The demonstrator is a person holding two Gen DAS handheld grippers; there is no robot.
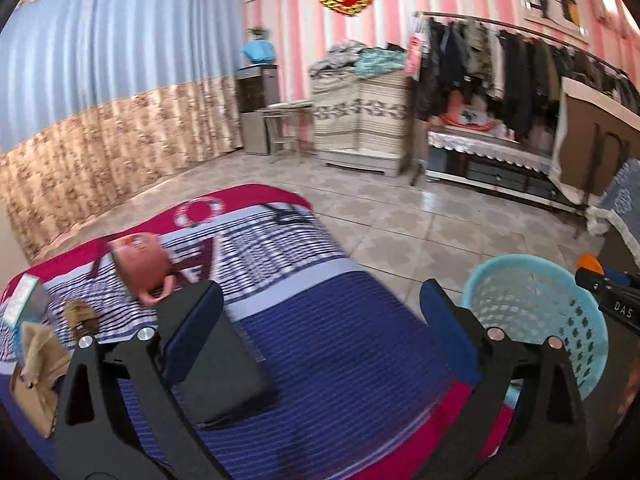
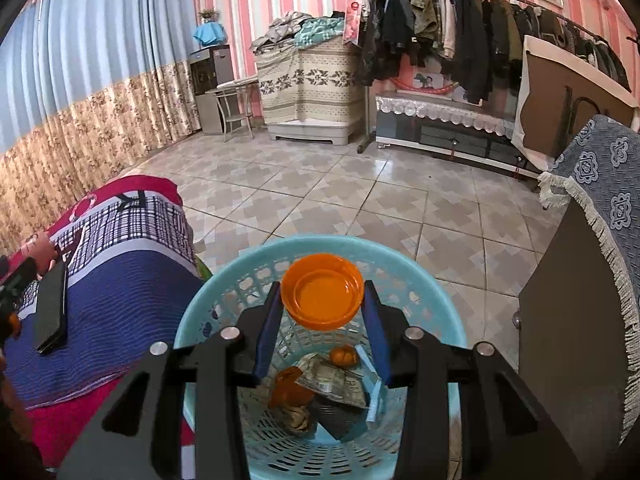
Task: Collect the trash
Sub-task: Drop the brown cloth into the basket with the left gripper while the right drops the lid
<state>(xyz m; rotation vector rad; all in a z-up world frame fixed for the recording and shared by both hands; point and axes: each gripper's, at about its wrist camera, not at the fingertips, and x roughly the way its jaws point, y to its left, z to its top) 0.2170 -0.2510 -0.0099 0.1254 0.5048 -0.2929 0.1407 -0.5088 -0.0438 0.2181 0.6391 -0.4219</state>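
Observation:
My right gripper [image 2: 322, 294] is shut on an orange plastic lid [image 2: 322, 300], held just above a light blue plastic basket [image 2: 440, 312]. Orange peel [image 2: 290, 390], crumpled paper [image 2: 296, 418] and other scraps lie in the basket's bottom. My left gripper [image 1: 320, 300] stands wide open over the bed's striped blanket [image 1: 340, 344], with nothing between its fingers. The basket [image 1: 492, 280] sits right of it, beside the bed. On the blanket at left lie torn brown paper [image 1: 38, 368], a small brown scrap [image 1: 82, 316] and a small box [image 1: 22, 300].
A pink mug-like thing [image 1: 140, 268] and a flat black case [image 1: 224, 368] rest on the blanket. A dark cabinet [image 2: 568, 320] with a blue fringed cloth stands right of the basket. Tiled floor [image 2: 340, 200] stretches to a clothes rack [image 2: 460, 20] and a covered chest.

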